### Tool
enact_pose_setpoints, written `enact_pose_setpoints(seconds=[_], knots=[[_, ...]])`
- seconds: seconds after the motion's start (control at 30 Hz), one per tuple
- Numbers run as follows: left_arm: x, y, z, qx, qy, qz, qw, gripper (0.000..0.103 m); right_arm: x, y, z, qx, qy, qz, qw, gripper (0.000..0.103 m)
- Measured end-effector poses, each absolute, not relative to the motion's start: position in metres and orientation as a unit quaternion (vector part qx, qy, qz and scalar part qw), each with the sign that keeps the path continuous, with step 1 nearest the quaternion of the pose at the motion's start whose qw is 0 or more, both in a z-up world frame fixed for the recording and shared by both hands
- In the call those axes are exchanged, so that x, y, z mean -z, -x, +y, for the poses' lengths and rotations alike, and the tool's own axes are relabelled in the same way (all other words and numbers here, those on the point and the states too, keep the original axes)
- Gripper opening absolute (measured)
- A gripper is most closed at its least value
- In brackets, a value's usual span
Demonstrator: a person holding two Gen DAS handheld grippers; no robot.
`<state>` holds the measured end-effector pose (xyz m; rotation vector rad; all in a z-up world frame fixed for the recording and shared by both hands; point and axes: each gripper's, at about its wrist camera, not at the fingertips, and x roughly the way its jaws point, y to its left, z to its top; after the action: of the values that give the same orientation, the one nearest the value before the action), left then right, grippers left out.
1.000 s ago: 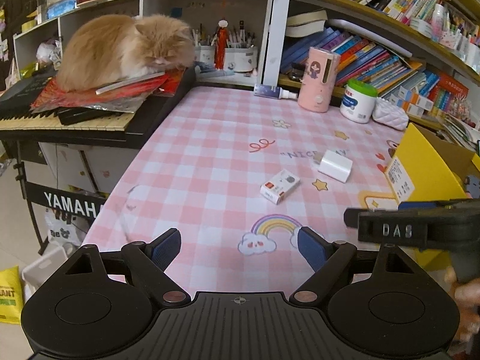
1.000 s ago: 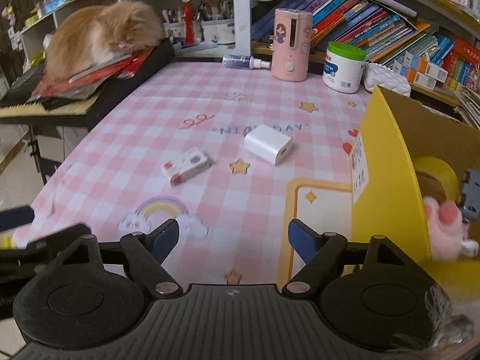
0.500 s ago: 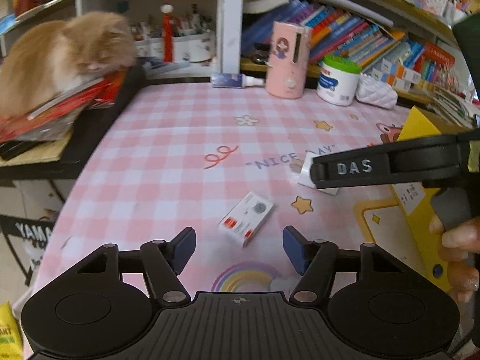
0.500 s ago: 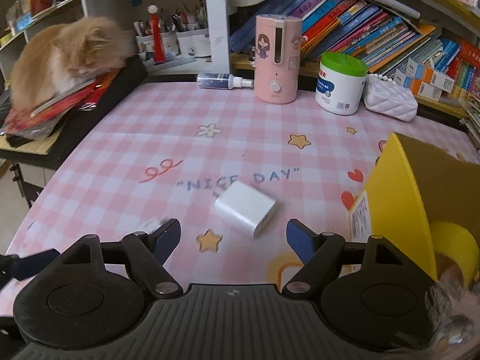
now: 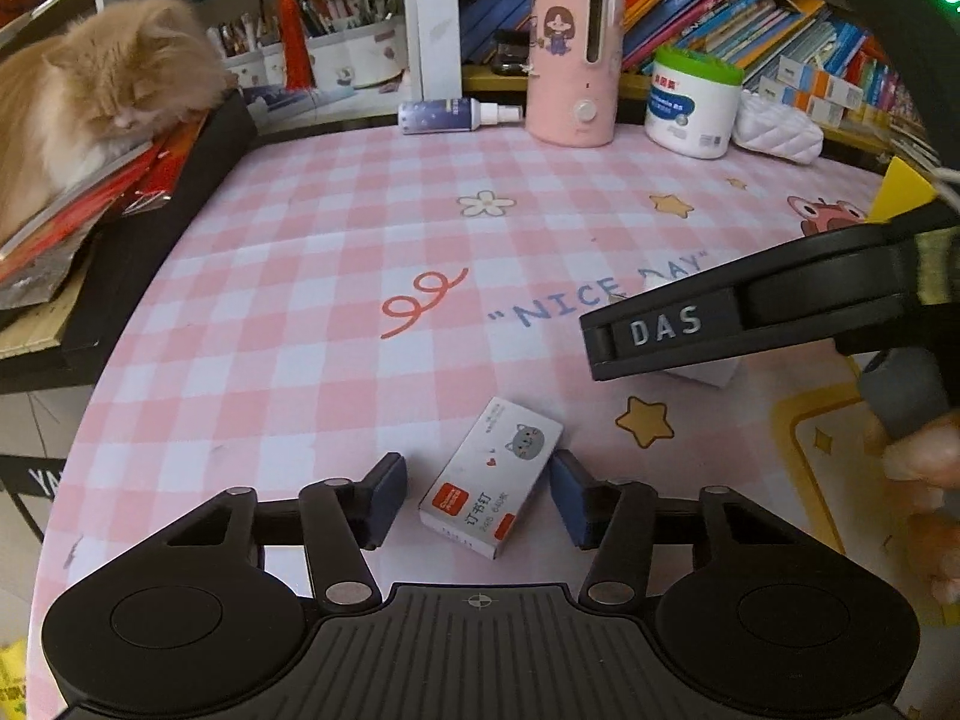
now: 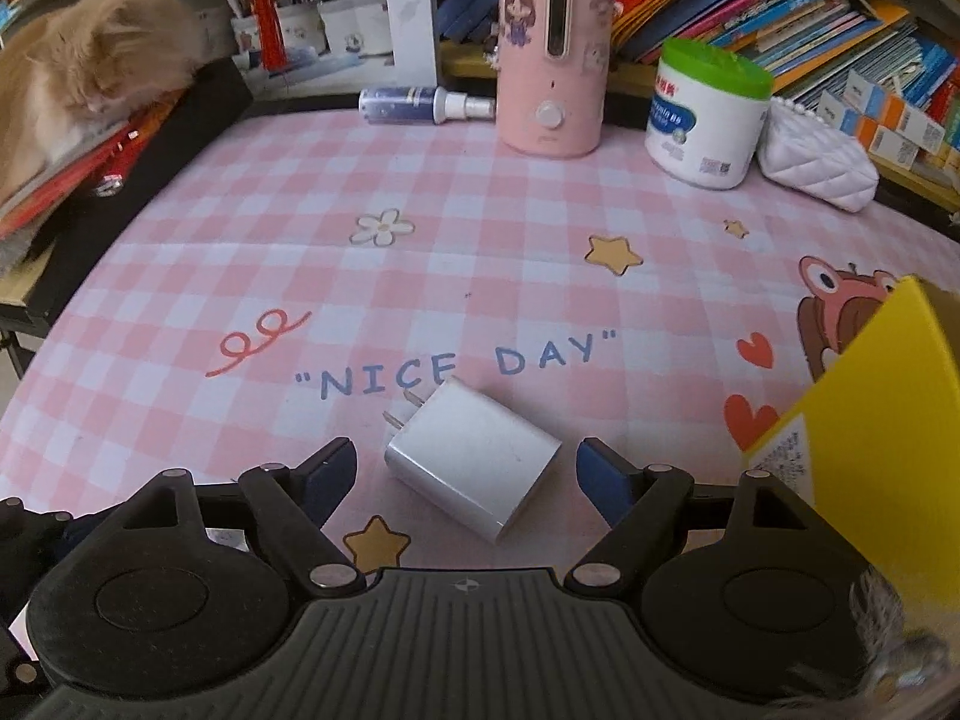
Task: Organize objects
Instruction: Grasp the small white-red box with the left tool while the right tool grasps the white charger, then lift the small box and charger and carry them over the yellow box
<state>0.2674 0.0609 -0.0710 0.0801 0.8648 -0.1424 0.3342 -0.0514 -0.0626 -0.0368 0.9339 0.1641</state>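
A small white staple box (image 5: 491,477) with a red label and a cat picture lies flat on the pink checked tablecloth (image 5: 336,276). My left gripper (image 5: 477,498) is open, with one finger on each side of the box and gaps to both. A white plug charger (image 6: 471,457) lies on the cloth in the right wrist view. My right gripper (image 6: 465,483) is open around it, with gaps to both fingers. The right gripper's black body (image 5: 750,315) crosses the left wrist view and hides most of the charger there. A yellow box (image 6: 870,420) stands at the right.
At the back stand a pink humidifier (image 6: 555,48), a white jar with a green lid (image 6: 708,114), a spray bottle (image 6: 420,105) and a white quilted pouch (image 6: 816,162). An orange cat (image 5: 90,96) lies on papers on a keyboard at the left. Bookshelves line the back.
Both grippers have moved forward and down over the table. The staple box now lies between my left fingers and the charger between my right fingers. Both stay open.
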Motion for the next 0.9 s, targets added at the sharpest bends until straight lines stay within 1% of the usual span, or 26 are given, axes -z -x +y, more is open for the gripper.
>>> enact_pose_setpoints(seconds=[0.03,0.1,0.13,0.17,0.2,0.5,0.9], knots=[[0.071,-0.267,0.061,0.071,-0.038,0.418,0.905,0.045,0.065,-0.336,-0.052,-0.078,0.017,0.454,0.888,0.079],[0.07,-0.266,0.062,0.064,-0.039,0.415,0.907,0.032,0.069,-0.339,-0.053,-0.074,0.014,0.459,0.885,0.077],[0.07,-0.266,0.064,0.059,-0.036,0.414,0.907,0.03,0.071,-0.34,-0.054,-0.073,0.011,0.463,0.883,0.075],[0.07,-0.266,0.066,0.058,-0.034,0.414,0.908,0.028,0.072,-0.341,-0.055,-0.073,0.009,0.465,0.882,0.07],[0.07,-0.266,0.067,0.059,-0.03,0.414,0.908,0.028,0.072,-0.34,-0.055,-0.074,0.011,0.46,0.885,0.063],[0.053,-0.245,0.077,0.061,0.013,0.403,0.913,0.028,0.064,-0.328,-0.053,-0.1,0.013,0.449,0.888,0.063],[0.026,-0.197,0.106,0.05,0.046,0.379,0.923,0.028,0.033,-0.268,-0.055,-0.128,0.005,0.425,0.896,0.063]])
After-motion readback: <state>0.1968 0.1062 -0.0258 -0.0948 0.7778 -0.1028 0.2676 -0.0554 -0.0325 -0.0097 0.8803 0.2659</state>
